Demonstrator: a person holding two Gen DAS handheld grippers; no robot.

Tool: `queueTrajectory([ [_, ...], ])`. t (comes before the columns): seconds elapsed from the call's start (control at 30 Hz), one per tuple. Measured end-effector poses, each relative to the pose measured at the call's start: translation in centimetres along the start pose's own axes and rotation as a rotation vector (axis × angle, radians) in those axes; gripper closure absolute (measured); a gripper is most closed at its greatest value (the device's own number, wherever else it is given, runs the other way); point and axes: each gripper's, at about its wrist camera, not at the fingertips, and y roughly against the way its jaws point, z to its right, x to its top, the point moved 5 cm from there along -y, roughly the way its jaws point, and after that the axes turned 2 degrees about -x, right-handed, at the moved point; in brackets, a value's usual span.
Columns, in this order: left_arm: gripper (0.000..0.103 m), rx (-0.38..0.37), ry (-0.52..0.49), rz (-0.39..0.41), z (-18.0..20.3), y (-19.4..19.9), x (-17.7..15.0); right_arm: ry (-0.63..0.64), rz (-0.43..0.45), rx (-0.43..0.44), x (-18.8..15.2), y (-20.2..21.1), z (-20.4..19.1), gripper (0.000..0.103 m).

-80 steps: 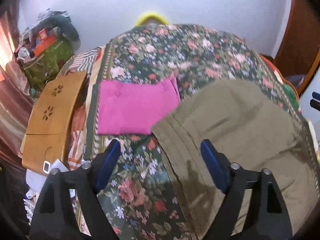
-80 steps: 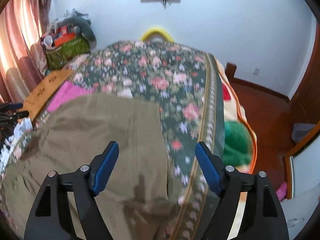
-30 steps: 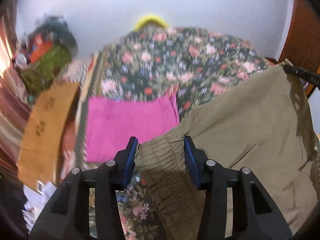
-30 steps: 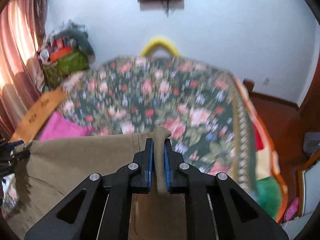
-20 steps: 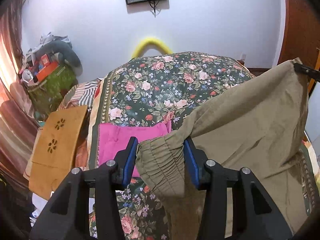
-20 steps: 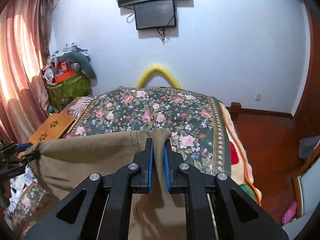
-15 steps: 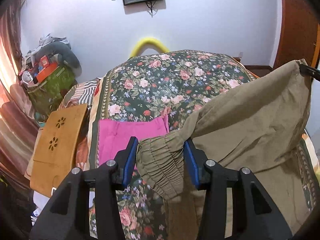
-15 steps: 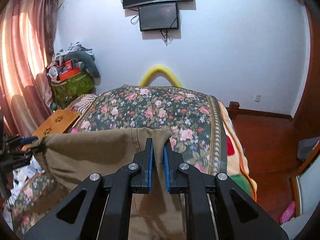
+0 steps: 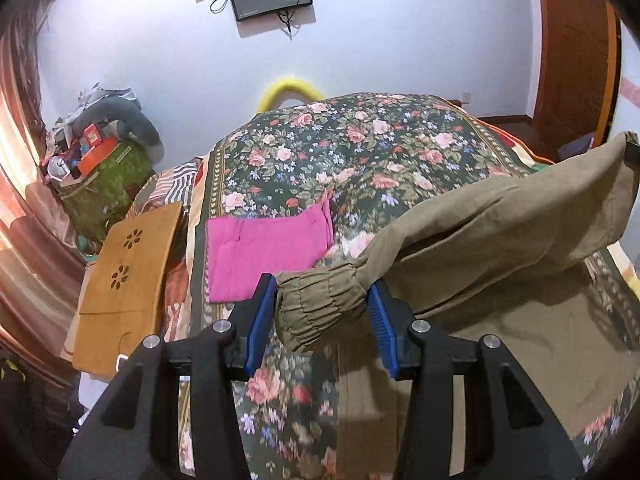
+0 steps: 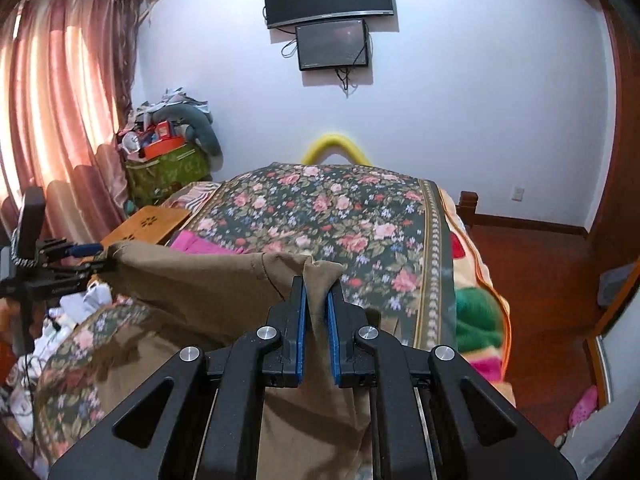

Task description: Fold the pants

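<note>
Olive-khaki pants hang stretched in the air between my two grippers, above the floral bedspread. My left gripper is shut on the bunched elastic waistband, which fills the gap between its blue pads. My right gripper is shut on the other corner of the pants, pinched into a thin fold. The lower part of the pants drapes down onto the bed. In the right wrist view the left gripper shows at the far left, holding the cloth's end.
A folded pink garment lies on the bed, left of centre. A wooden lap table sits by the bed's left edge. A cluttered green bag and curtains stand at left. Red floor lies right of the bed.
Both grippers have risen and drawn back, lifting the pants off the bed and pulling the waistband taut between them. Both grips stay as they were.
</note>
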Motion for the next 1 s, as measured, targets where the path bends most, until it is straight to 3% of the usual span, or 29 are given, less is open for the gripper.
queueTrajectory([
  [0.3, 0.058, -0.004, -0.016, -0.049, 1.1, 1.1, -5.7, 0.018, -0.055, 0.000, -5.9, 2.2, -1.9, 0.095],
  [0.53, 0.066, -0.027, 0.008, -0.108, 1.8, 1.0, -10.1, -0.069, -0.125, 0.020, -10.7, 2.7, -1.9, 0.095],
  [0.8, 0.066, -0.062, 0.045, -0.130, 1.8, 1.5, -11.9, -0.114, -0.179, 0.021, -14.5, 3.7, -2.3, 0.095],
  [1.0, 0.066, -0.080, 0.051, -0.170, 1.7, 1.3, -13.2, -0.152, -0.271, 0.013, -18.0, 3.0, -2.1, 0.097],
])
